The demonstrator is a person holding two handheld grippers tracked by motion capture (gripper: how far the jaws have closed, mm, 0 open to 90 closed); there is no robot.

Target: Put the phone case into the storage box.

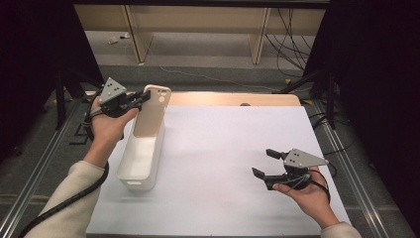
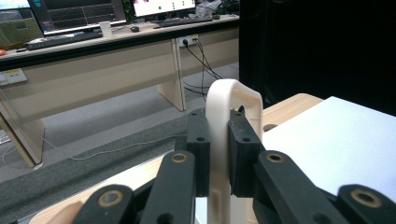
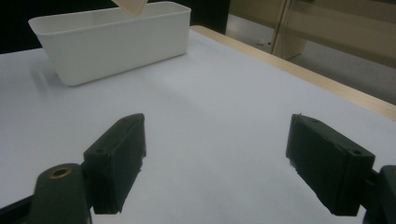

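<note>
A beige phone case point(image 1: 152, 110) stands tilted over the far end of a white rectangular bin point(image 1: 134, 174), its lower end inside the bin. My left gripper point(image 1: 143, 98) is shut on the case's upper edge. In the left gripper view the cream case point(image 2: 229, 107) sits pinched edge-on between the two black pads point(image 2: 243, 144). My right gripper point(image 1: 262, 163) rests low over the white mat at the right, open with nothing between its jaws. The right gripper view has the bin point(image 3: 112, 42) ahead, with the case's lower corner point(image 3: 130, 5) above it.
A white mat point(image 1: 223, 163) covers the wooden table point(image 1: 233, 99). Dark frame posts stand at both sides. Beyond the table are a desk's legs and cables on the floor point(image 1: 292, 44). The left gripper view looks toward a desk with monitors point(image 2: 70, 18).
</note>
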